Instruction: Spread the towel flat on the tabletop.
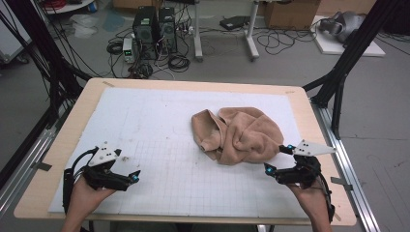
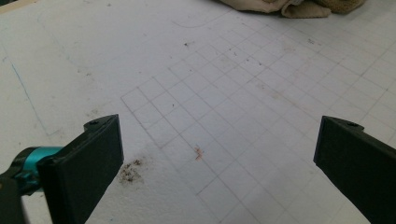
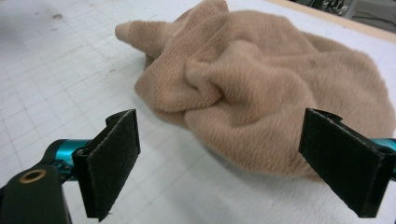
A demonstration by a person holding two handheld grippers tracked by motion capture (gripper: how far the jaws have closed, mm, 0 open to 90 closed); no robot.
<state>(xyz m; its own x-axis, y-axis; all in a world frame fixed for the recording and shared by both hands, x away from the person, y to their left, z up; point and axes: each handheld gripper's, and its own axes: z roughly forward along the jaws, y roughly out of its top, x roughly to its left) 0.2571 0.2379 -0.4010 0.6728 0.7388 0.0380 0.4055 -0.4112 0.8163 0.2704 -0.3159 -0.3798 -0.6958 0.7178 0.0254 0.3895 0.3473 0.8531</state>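
No words or brand names could be read on anything. A soft tan towel (image 1: 238, 134) lay in a crumpled heap on the white grid mat (image 1: 159, 125) that covered the counter (image 1: 72, 121), toward the right side.

The right gripper (image 1: 277, 158) was held in a hand (image 1: 314, 198) just beside the towel's near right edge. Its jaws were spread wide with nothing between them. In the right gripper view the towel (image 3: 261, 88) sat just past the jaws, close but not touching them.

The left gripper (image 1: 137, 175) was in the other hand (image 1: 84, 195) near the front left corner of the mat, well apart from the towel. Its jaws were spread wide too, with bare mat (image 2: 210, 93) between them. A small brown stain (image 2: 130, 171) marked the mat close to one jaw. In the left gripper view a bit of towel (image 2: 299, 7) showed far off at the top.
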